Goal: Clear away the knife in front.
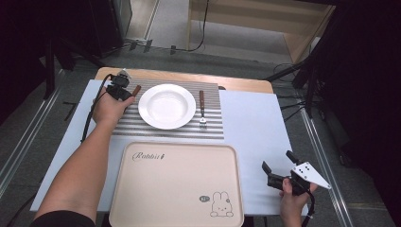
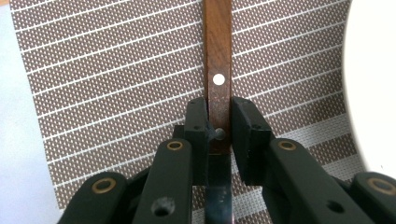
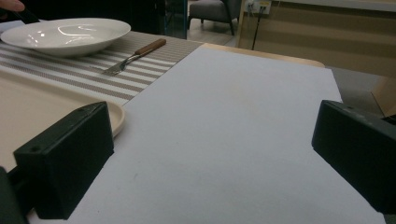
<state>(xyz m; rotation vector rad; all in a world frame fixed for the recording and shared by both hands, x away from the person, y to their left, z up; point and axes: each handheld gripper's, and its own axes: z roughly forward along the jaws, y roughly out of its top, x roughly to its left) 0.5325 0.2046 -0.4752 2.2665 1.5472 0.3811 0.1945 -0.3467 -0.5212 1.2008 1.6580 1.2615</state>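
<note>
Leftmost, we note the left gripper [image 1: 124, 91] with its jaws clamped on the wooden handle of a knife [image 2: 218, 70], which lies on the striped placemat [image 1: 142, 127] just left of the white plate [image 1: 166, 106]. A fork [image 1: 202, 108] lies right of the plate. Near us we see the beige tray [image 1: 177, 184]. Rightmost, the right gripper [image 1: 279, 165] hovers over the tabletop [image 1: 255, 127], jaws wide, empty.

White plate [image 1: 167, 106], fork [image 1: 202, 109], striped placemat [image 1: 213, 130], beige rabbit tray [image 1: 175, 182]
</note>
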